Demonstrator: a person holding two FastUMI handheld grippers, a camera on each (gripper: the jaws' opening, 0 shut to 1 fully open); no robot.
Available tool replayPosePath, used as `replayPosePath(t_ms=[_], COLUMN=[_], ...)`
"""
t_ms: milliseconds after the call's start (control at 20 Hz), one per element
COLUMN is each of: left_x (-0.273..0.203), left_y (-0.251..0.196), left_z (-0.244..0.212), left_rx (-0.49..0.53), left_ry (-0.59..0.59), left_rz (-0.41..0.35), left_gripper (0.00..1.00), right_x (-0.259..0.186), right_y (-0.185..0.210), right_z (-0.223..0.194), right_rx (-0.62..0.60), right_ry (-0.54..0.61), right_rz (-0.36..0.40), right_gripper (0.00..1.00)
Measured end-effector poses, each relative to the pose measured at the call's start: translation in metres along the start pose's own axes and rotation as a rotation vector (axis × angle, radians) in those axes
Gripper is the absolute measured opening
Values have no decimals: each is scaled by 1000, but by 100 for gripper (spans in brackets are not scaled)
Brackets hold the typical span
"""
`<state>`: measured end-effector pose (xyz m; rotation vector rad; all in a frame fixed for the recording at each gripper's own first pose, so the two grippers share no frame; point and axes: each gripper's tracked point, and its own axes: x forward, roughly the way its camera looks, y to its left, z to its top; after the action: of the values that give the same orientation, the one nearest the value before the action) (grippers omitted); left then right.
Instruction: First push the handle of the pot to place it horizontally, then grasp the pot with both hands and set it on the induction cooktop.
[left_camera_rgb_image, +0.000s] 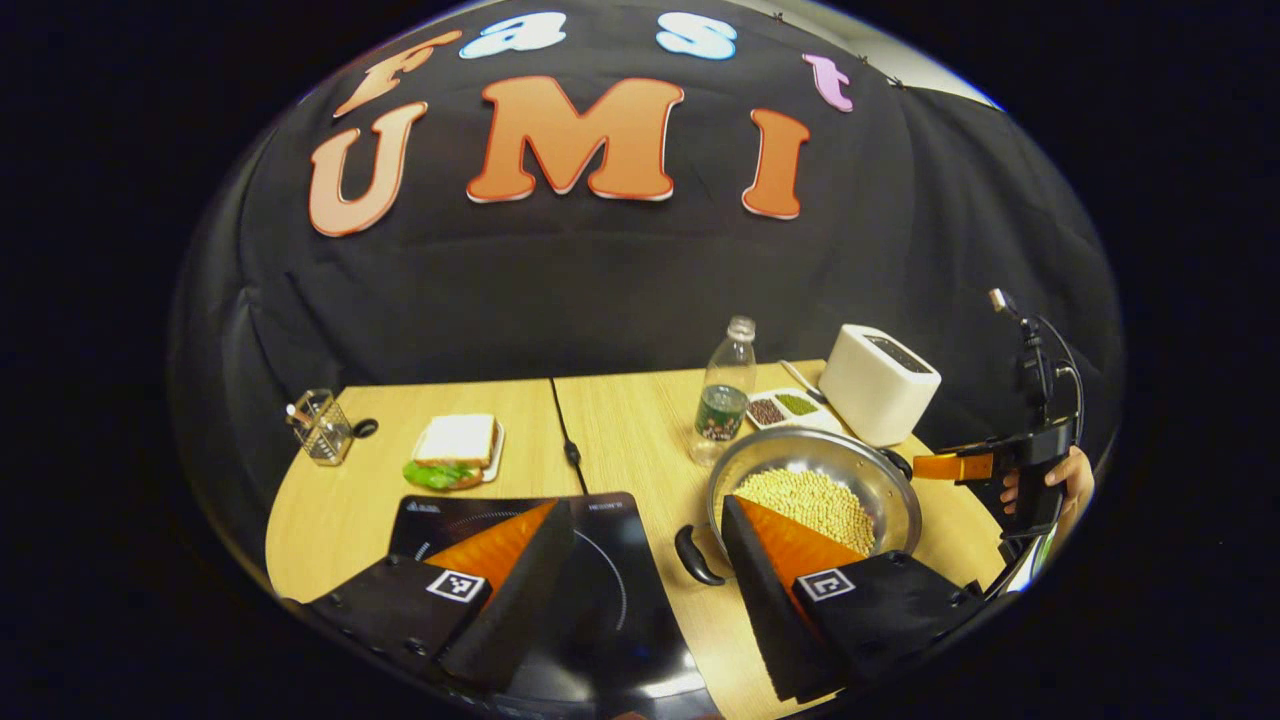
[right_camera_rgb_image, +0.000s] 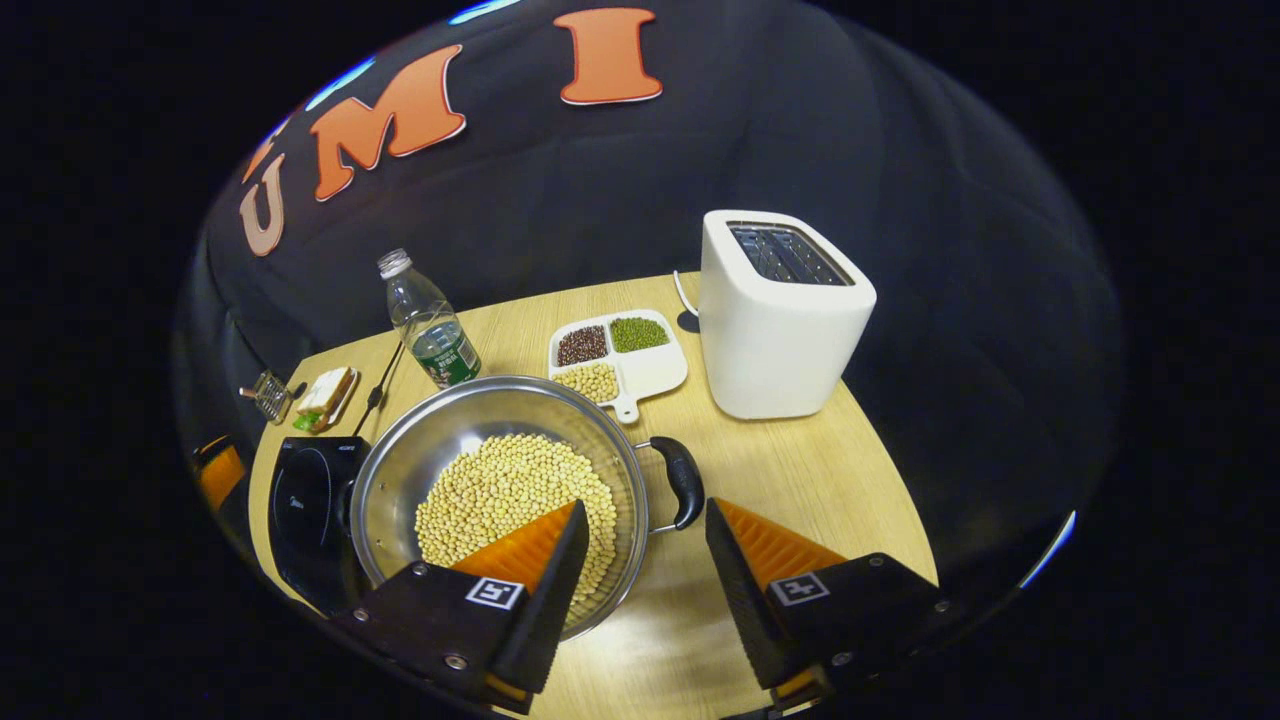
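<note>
A steel pot (left_camera_rgb_image: 790, 450) (right_camera_rgb_image: 440, 430) full of pale beans stands on the wooden table, right of the black induction cooktop (left_camera_rgb_image: 610, 560) (right_camera_rgb_image: 300, 500). Its two black side handles (left_camera_rgb_image: 693, 556) (right_camera_rgb_image: 684, 482) point left and right. My left gripper (left_camera_rgb_image: 645, 505) is open, with one finger over the cooktop and the other over the pot's near left rim, the left handle between them. My right gripper (right_camera_rgb_image: 646, 508) is open too, and the right handle lies just ahead of the gap between its fingers. In the left gripper view, a hand (left_camera_rgb_image: 1060, 480) holds the right gripper (left_camera_rgb_image: 925, 467) beside the pot.
A white toaster (right_camera_rgb_image: 780, 320) (left_camera_rgb_image: 880, 385) stands at the back right. A divided dish of beans (right_camera_rgb_image: 615, 355) and a water bottle (right_camera_rgb_image: 430, 325) (left_camera_rgb_image: 725, 395) are behind the pot. A sandwich on a plate (left_camera_rgb_image: 455, 450) and a small glass holder (left_camera_rgb_image: 320, 428) sit at the back left.
</note>
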<state>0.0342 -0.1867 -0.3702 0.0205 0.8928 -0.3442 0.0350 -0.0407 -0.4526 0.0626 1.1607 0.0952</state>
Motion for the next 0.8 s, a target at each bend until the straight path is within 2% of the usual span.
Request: replayPosePath(t_ms=[150,350,600,800], left_x=[17,37,62,74], left_y=[-13,-28,-33,-44], left_z=[-22,-42,-66,-84], left_rx=[0,-2,-8,-44], left_ry=[33,54,54,67], left_rz=[-3,10,71,83], left_gripper=[97,97,98,98], right_x=[5,18,35,50], right_y=[-4,-3,0,-7], right_z=[5,8,3,-2], right_rx=[-60,-59,-76,-101], right_ry=[-44,-82,-94,-104], right_rz=[-37,-35,-23,-35], right_gripper=[81,85,86,86])
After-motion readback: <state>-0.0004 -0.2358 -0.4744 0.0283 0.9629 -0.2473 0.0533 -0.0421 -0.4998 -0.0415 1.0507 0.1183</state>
